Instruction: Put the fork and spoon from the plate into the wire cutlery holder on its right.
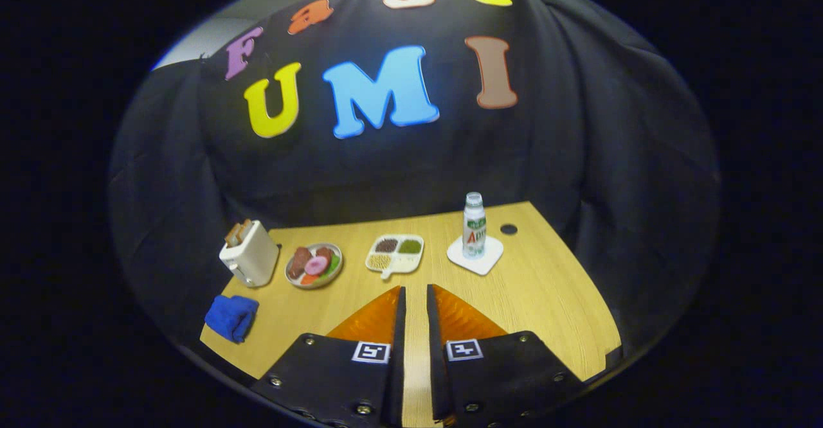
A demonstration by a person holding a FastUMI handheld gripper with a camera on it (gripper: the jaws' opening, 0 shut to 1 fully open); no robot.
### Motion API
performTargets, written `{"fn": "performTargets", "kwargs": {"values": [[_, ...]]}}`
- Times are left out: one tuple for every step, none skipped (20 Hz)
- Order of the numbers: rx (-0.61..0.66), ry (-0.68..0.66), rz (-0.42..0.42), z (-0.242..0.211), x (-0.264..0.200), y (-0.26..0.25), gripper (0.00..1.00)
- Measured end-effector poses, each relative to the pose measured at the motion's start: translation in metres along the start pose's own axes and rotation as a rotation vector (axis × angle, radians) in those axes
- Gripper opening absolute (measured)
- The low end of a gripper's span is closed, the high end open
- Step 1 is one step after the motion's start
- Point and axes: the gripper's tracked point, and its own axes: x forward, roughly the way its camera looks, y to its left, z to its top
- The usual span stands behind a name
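Gripper point(415, 299) hangs high over the near edge of the wooden table point(546, 293), fingers close together with a thin strip of tabletop between them, clenched on nothing. We read this as a start or rest pose, held back so the whole layout is in sight. Task things: we see no fork, spoon or wire holder here; the round plate point(314, 265) beyond the fingers carries food pieces, and any cutlery on it is too small to tell. Beside it sit a toaster point(249, 252) with bread in its slots, a blue cloth point(231, 316) and a divided tray point(395, 254). A bottle point(474, 225) stands upright on a white coaster point(476, 254), presumably to protect the wood. Writing: the bottle label has red lettering, not legible.
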Motion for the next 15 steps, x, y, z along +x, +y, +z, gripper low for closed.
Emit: {"fn": "performTargets", "kwargs": {"values": [[-0.016,-0.051,0.0,0.013,-0.006,0.004,0.18],[-0.025,-0.11,0.005,0.027,-0.011,0.009,0.18],[-0.034,-0.178,0.013,0.042,-0.016,0.015,0.18],[-0.045,-0.247,0.009,0.056,-0.022,0.018,0.18],[-0.059,-0.304,-0.009,0.067,-0.026,0.017,0.18],[-0.075,-0.336,-0.023,0.07,-0.031,0.018,0.17],[-0.097,-0.359,-0.032,0.07,-0.036,0.019,0.17],[-0.121,-0.376,-0.041,0.071,-0.04,0.018,0.17],[-0.141,-0.387,-0.052,0.072,-0.042,0.018,0.17],[-0.153,-0.392,-0.054,0.071,-0.043,0.017,0.17],[-0.154,-0.389,-0.062,0.069,-0.045,0.015,0.17],[-0.145,-0.39,-0.07,0.068,-0.048,0.011,0.17],[-0.132,-0.395,-0.076,0.069,-0.05,0.005,0.18],[-0.116,-0.403,-0.076,0.07,-0.053,0.0,0.18],[-0.104,-0.407,-0.071,0.069,-0.055,-0.007,0.18]]}}
